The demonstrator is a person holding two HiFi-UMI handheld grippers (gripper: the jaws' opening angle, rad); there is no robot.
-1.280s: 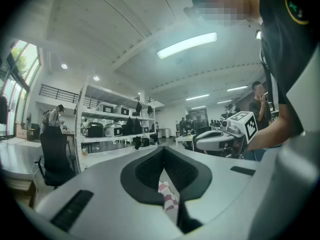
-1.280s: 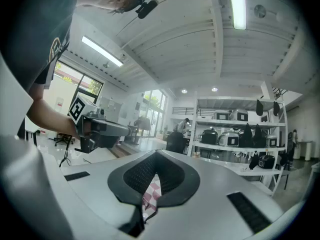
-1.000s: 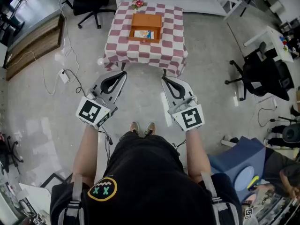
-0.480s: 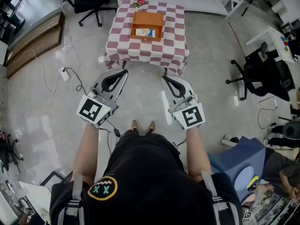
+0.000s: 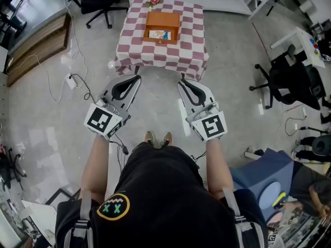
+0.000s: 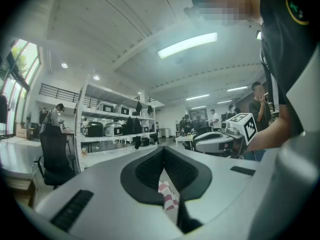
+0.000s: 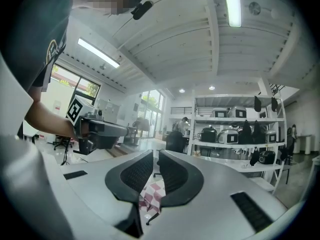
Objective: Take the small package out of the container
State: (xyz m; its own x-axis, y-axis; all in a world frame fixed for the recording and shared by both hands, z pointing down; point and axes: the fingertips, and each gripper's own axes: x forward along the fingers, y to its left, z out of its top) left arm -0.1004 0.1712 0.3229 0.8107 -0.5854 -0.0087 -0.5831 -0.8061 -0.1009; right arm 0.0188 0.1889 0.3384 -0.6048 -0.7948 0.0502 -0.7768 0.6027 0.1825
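A wooden box (image 5: 162, 20) stands on a table with a red-and-white checked cloth (image 5: 139, 50), far ahead in the head view. A small white and blue package (image 5: 159, 35) lies inside the box. Both grippers are held level over the floor, short of the table's near edge. My left gripper (image 5: 136, 78) (image 6: 163, 151) is shut with nothing in it. My right gripper (image 5: 181, 81) (image 7: 155, 156) has just been opening: a narrow gap shows between its jaws, with nothing between them. Through each pair of jaws a strip of the checked cloth (image 7: 152, 194) shows.
A pink flower (image 5: 152, 2) lies at the table's far edge. Black office chairs (image 5: 98, 4) (image 5: 289, 84) stand left and right of it. Cables and a power strip (image 5: 70, 82) lie on the floor at left. A blue seat (image 5: 264, 177) is at lower right.
The table and box sit slightly higher in the head view than before. Both grippers keep nearly the same place, and the right one's marker cube has turned a little.
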